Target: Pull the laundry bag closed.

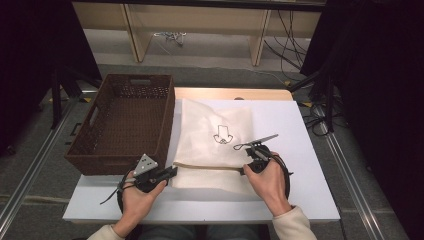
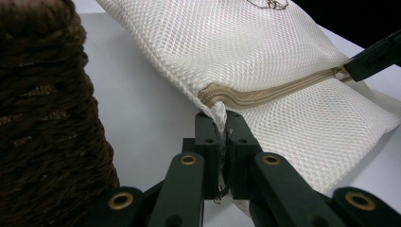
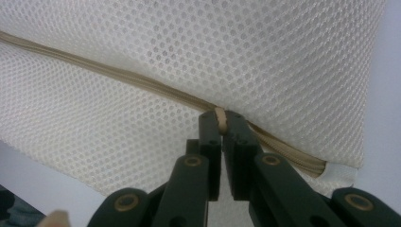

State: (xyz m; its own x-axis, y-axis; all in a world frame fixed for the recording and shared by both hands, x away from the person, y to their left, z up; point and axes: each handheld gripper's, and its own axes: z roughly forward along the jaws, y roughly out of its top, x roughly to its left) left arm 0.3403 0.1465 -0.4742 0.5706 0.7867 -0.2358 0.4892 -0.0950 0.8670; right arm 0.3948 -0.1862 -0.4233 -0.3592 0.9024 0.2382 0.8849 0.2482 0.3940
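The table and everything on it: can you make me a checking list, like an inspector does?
Surface: white table top, flat, with bare patches.
Job's things: white mesh bag lying flat, beige zipper running across it, a small black drawing on the upper side.
Clutter: brown woven basket at the table's left edge, inside looks empty.
Grippers: left gripper shut on the mesh bag's edge at the zipper's end; right gripper shut on the zipper pull.
Cables: black cable trailing from the left gripper; floor wires beyond the table.
Surroundings: wooden bench legs, dark curtains at both sides.
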